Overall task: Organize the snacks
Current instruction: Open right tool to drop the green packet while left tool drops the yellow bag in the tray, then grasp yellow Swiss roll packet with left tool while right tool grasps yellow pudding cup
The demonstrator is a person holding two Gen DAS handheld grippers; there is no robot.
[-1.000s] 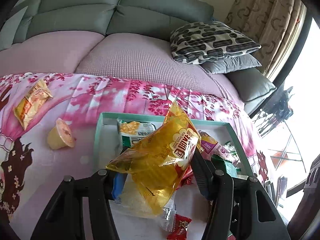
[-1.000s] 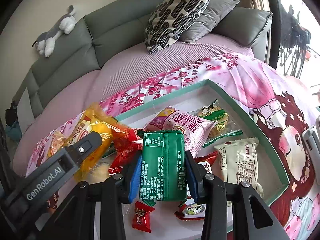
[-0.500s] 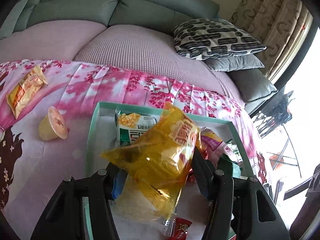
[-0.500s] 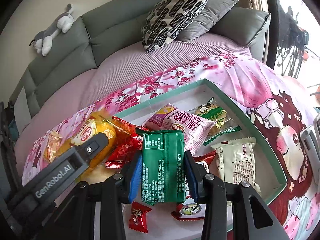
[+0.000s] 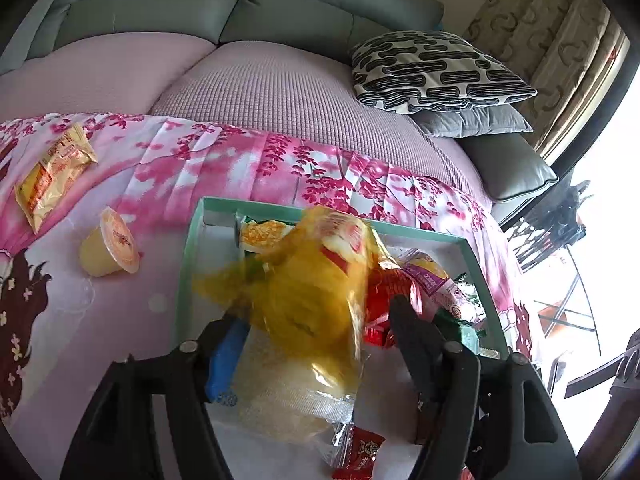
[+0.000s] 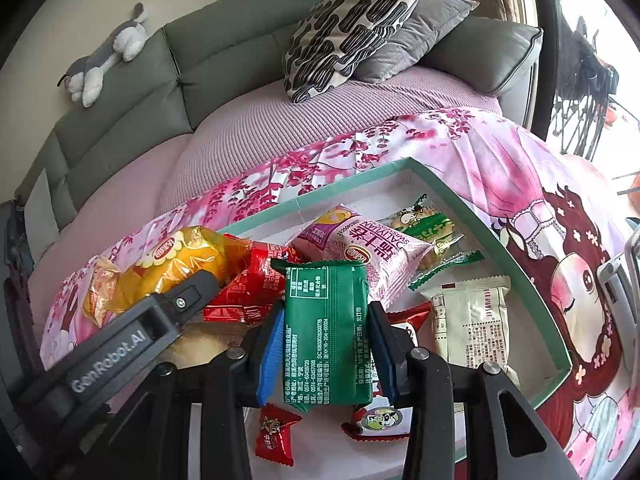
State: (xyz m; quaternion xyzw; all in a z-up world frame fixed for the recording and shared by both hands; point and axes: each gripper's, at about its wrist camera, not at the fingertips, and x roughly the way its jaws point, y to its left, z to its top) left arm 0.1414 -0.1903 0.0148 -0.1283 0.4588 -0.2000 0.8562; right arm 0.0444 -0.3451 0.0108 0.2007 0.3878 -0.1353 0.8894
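The step in hand is judged to be the dropping of snacks into the teal-rimmed tray (image 6: 516, 256), which is set on the pink floral blanket (image 5: 224, 168) spread over the sofa; it is best done by letting each packet fall only once it hangs over a bare patch of the tray floor, so that nothing is left propped on the rim or piled on the red packets (image 6: 256, 284); the yellow snack bag (image 5: 312, 292) is seen blurred between the jaws of the left gripper (image 5: 316, 344), which are opening, and the bag appears to be slipping free over the tray's near left part, its pads no longer pressing it as far as can be told; the green packet (image 6: 326, 332) is held upright and clamped between the blue pads of the right gripper (image 6: 326, 348), above the tray's near edge; a jelly cup (image 5: 110, 248) and an orange packet (image 5: 52, 176) are left lying on the blanket, well apart from the tray, and are judged still to be gathered.
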